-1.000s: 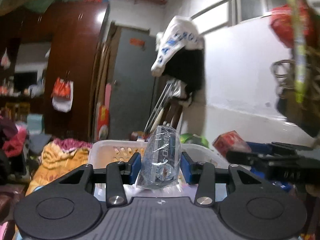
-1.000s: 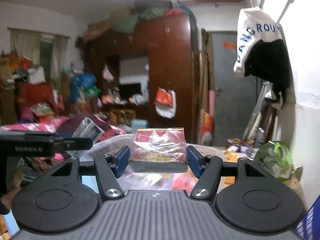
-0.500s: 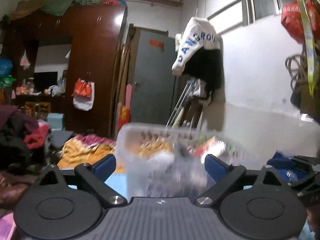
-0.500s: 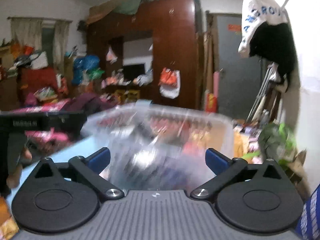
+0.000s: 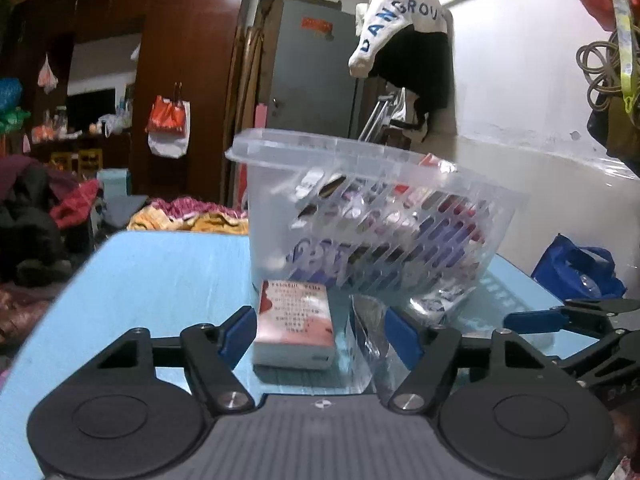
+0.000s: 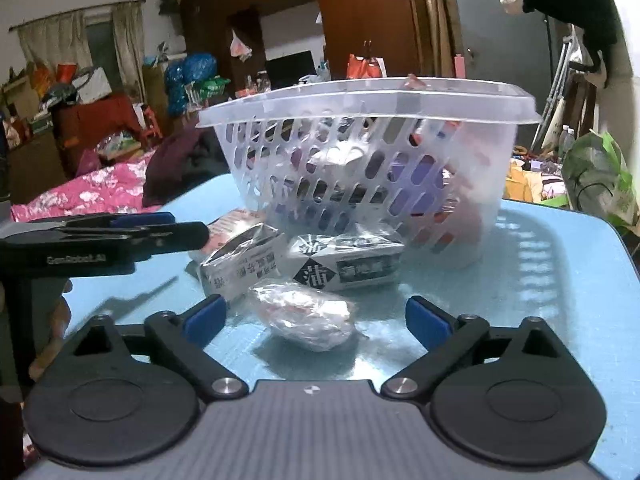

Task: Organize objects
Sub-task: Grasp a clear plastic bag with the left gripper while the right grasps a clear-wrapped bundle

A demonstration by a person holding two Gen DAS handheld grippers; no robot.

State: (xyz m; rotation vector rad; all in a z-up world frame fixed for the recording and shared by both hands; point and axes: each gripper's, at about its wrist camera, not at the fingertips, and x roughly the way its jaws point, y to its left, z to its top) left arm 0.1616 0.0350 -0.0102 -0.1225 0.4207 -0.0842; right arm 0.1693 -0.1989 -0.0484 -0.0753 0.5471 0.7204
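Observation:
A clear slotted plastic basket [image 5: 372,224] holding several packets stands on the light blue table [image 5: 160,272]; it also shows in the right wrist view [image 6: 360,160]. My left gripper [image 5: 320,330] is open, low over the table, around a pink-and-white box [image 5: 296,324], with a clear wrapped packet [image 5: 368,340] by its right finger. My right gripper [image 6: 316,318] is open, with a crinkled wrapped packet [image 6: 308,316] lying between its fingers. Behind that lie a black-and-white packet [image 6: 348,268] and a silver-wrapped box [image 6: 240,264].
The left gripper [image 6: 120,236] shows at the left of the right wrist view. The right gripper's fingers [image 5: 572,316] show at the right of the left wrist view. A blue bag [image 5: 576,268] sits beyond the table's right edge. Cluttered furniture and bedding surround the table.
Both grippers let go of the packets they held above the basket, opened, and came down to the table in front of the basket.

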